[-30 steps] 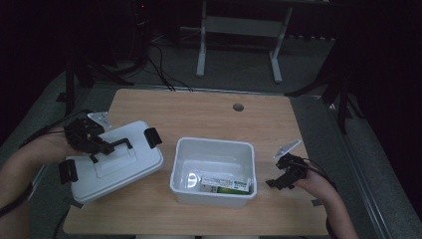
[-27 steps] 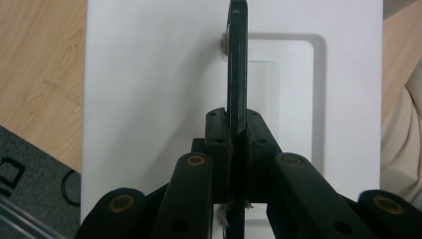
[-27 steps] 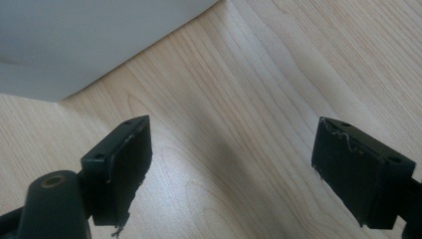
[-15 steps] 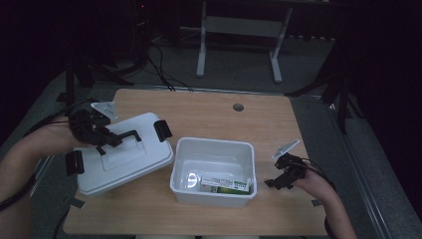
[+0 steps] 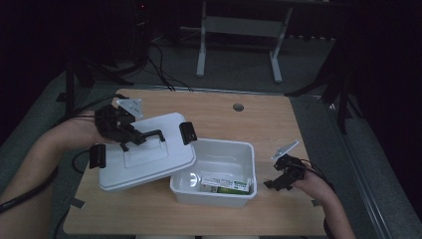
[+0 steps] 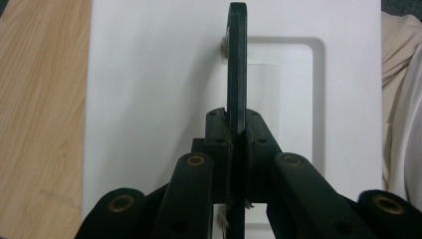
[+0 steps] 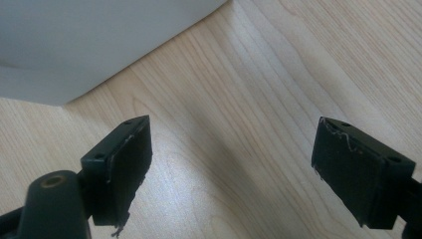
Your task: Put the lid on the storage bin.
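A white lid [image 5: 149,159] with a black handle [image 5: 149,135] and black side clips hangs tilted above the table, its right edge over the rim of the open white box [image 5: 219,191]. My left gripper [image 5: 130,139] is shut on the handle; in the left gripper view the handle [image 6: 236,64] runs up between the pressed jaws across the lid [image 6: 149,99]. Inside the box lies a flat white and green packet [image 5: 224,182]. My right gripper [image 5: 274,183] rests open just right of the box, and its pads [image 7: 127,167] stand wide apart over bare wood beside the box wall [image 7: 89,45].
The wooden table [image 5: 278,124] has a round cable hole [image 5: 238,107] near its far edge. Cables trail off the table's left side. A desk frame [image 5: 239,50] stands on the dark floor beyond. A pale sleeve [image 6: 400,109] lies past the lid.
My left gripper has lifted the lid by its handle and carried it rightward, so its edge now overlaps the box. The right gripper has kept still.
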